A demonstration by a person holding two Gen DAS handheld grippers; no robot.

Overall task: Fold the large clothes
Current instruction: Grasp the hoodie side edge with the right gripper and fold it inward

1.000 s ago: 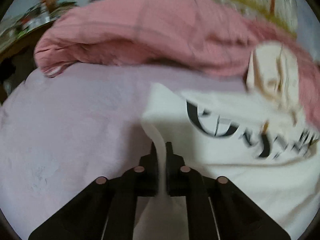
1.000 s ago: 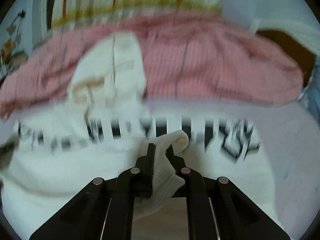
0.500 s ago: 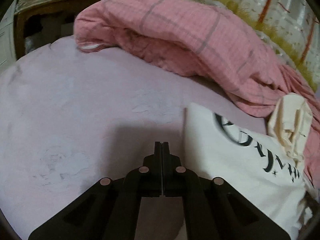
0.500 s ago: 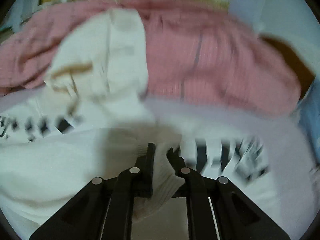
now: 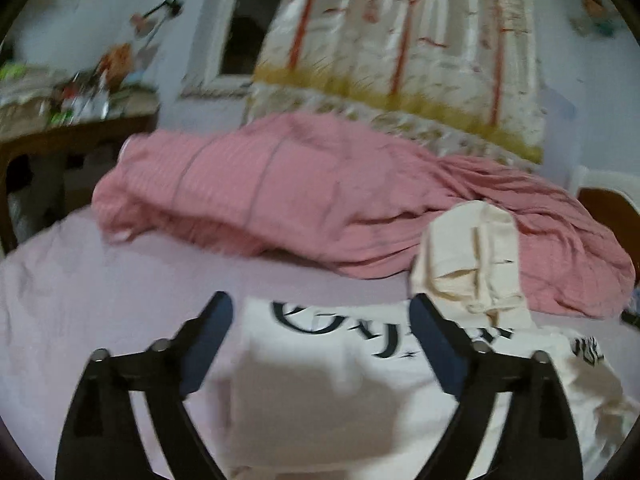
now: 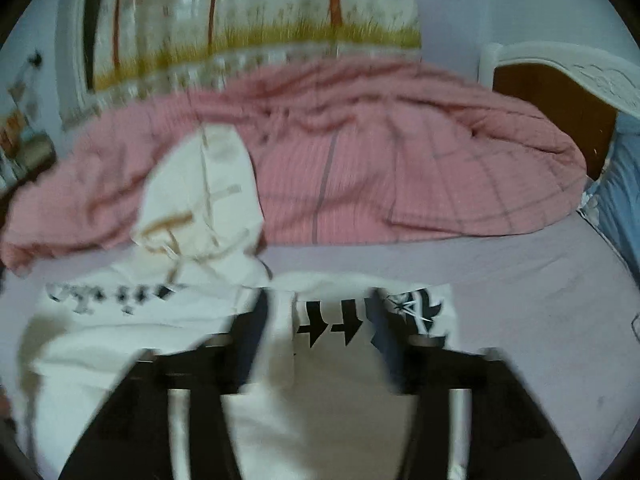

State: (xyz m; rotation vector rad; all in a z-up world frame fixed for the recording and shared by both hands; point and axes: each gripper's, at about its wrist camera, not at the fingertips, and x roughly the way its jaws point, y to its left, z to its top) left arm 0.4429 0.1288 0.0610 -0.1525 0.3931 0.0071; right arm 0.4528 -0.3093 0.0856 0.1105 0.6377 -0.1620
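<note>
A white hoodie [image 5: 328, 376] with black lettering lies flat on the lilac bed sheet [image 5: 100, 292], its cream hood [image 5: 476, 256] resting against a pink quilt. My left gripper [image 5: 320, 320] is open and empty above the hoodie's left part. In the right wrist view the hoodie [image 6: 320, 412] lies below my right gripper [image 6: 320, 312], which is open; a white cuff or fold [image 6: 282, 332] sits loose between the fingers. The hood [image 6: 200, 192] is at the upper left.
A pink checked quilt [image 5: 280, 196] is bunched across the far side of the bed, also in the right wrist view [image 6: 400, 160]. A wooden table with clutter [image 5: 60, 120] stands at the left. A headboard [image 6: 560, 92] and blue pillow [image 6: 624, 184] are at the right.
Both grippers have opened and let go of the hoodie fabric. Both have drawn back and tilted up, so the wall and curtain show.
</note>
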